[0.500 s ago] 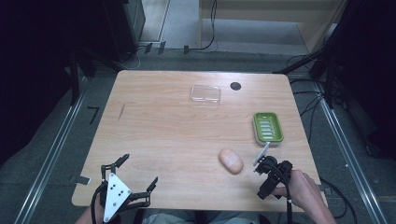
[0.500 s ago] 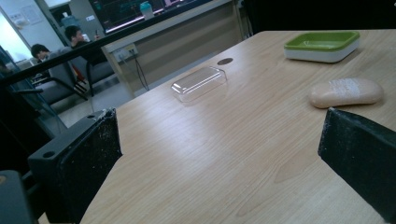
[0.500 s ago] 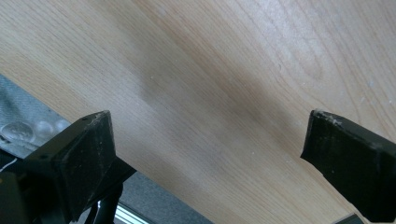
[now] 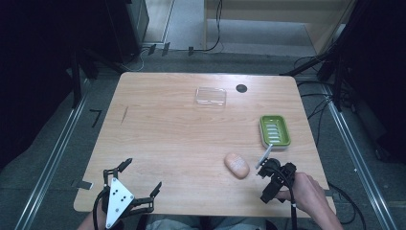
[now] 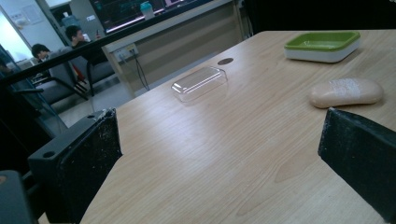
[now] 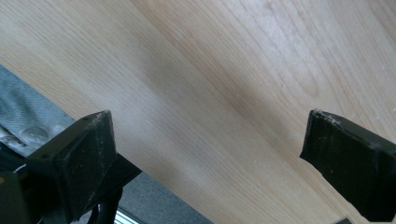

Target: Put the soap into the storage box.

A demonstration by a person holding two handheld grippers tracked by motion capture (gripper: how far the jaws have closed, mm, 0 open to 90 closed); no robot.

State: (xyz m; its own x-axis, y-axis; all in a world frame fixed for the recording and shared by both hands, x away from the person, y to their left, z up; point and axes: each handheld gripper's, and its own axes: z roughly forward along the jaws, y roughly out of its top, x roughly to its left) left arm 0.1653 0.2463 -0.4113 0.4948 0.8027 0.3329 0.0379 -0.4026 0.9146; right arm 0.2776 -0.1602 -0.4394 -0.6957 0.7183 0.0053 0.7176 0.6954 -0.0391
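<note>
peach soap bar (image 4: 237,165) flat, beside green dish (image 4: 275,130)

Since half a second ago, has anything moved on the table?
Nothing visibly changed. The soap, green dish and clear lid lie where they were. The left gripper and right gripper hold their places, both open and empty.
</note>
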